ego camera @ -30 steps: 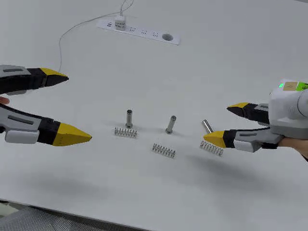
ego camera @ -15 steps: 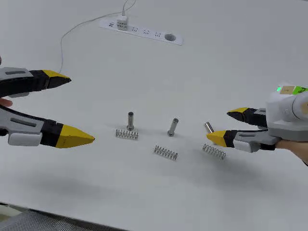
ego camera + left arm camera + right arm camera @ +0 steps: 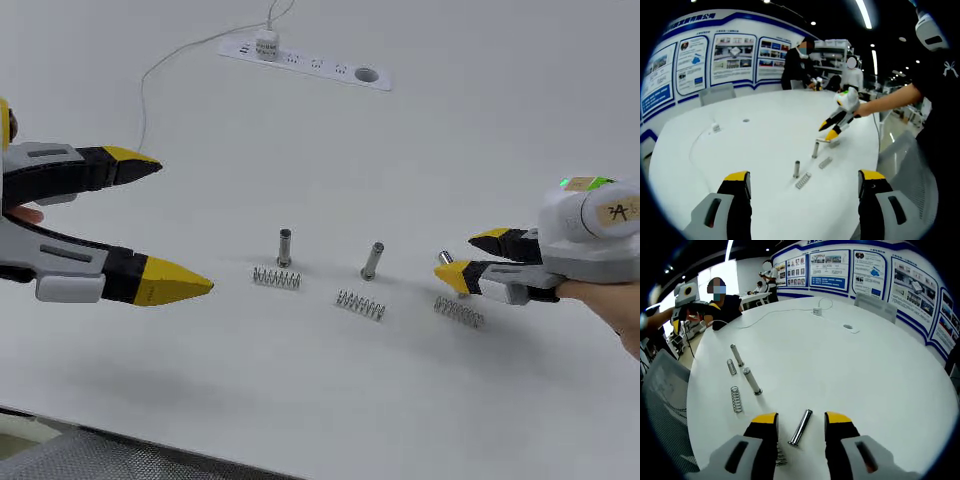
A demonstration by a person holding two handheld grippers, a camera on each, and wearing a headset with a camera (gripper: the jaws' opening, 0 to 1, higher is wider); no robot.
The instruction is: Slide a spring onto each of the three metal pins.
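The tabletop [image 3: 480,130] was white and matte, and it looked round in the two gripper views. At 12 o'clock in the head view a white power strip [image 3: 310,62] lay on it, with a thin cable [image 3: 175,55] running off toward 10 o'clock. Around it was a large hall with blue-edged posters [image 3: 735,52] on the wall, long ceiling lamps, and people [image 3: 797,65] standing at the far edge.

Compared with one second before, the whole head view had shifted, so the camera had moved; the pins and springs kept their arrangement. The right tool [image 3: 455,257] had come in toward 9 o'clock and its tips had narrowed. They now stood on both sides of the right pin [image 3: 446,259]. In the right gripper view a gap remained on each side, so nothing was pinched. The left tool [image 3: 186,226] stayed widely spread and held nothing, at 9 o'clock and well apart from the parts.

The left pin [image 3: 284,247] and the middle pin [image 3: 373,260] stood on end near the centre, long axis up; the middle one appeared to lean slightly toward 1 o'clock. For the right pin I could not tell if it stood or lay; in the right gripper view its long axis ran from 7 to 1 o'clock. The left spring [image 3: 276,278], the middle spring [image 3: 360,305] and the right spring [image 3: 459,312] lay flat, each at about 6 o'clock of its pin, with long axes running about from 9 to 3 o'clock.
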